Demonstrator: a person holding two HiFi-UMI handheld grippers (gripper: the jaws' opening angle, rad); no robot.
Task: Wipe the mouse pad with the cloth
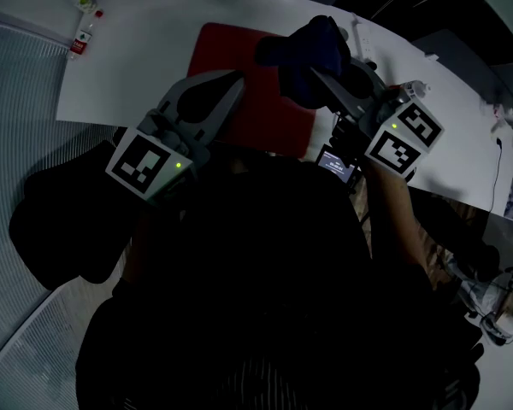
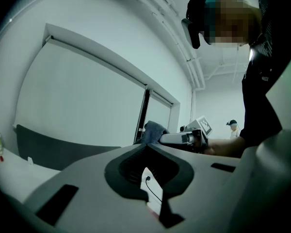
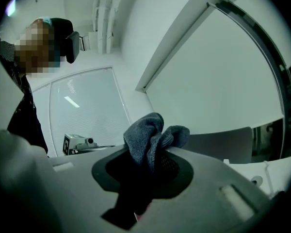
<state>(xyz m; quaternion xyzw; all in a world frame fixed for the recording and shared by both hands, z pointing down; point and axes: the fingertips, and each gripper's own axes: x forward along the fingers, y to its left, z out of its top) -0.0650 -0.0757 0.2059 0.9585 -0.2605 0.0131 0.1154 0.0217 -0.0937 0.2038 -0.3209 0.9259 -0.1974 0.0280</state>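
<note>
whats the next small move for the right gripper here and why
Probably lower the right hand-held gripper until the cloth touches the red mouse pad. Its jaws are shut on the cloth, which seems to hang above the pad rather than rest on it.

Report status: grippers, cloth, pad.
Left gripper shut, empty, over mouse pad. Right gripper shut on cloth at pad's far right corner. Visible pad surface bare.
</note>
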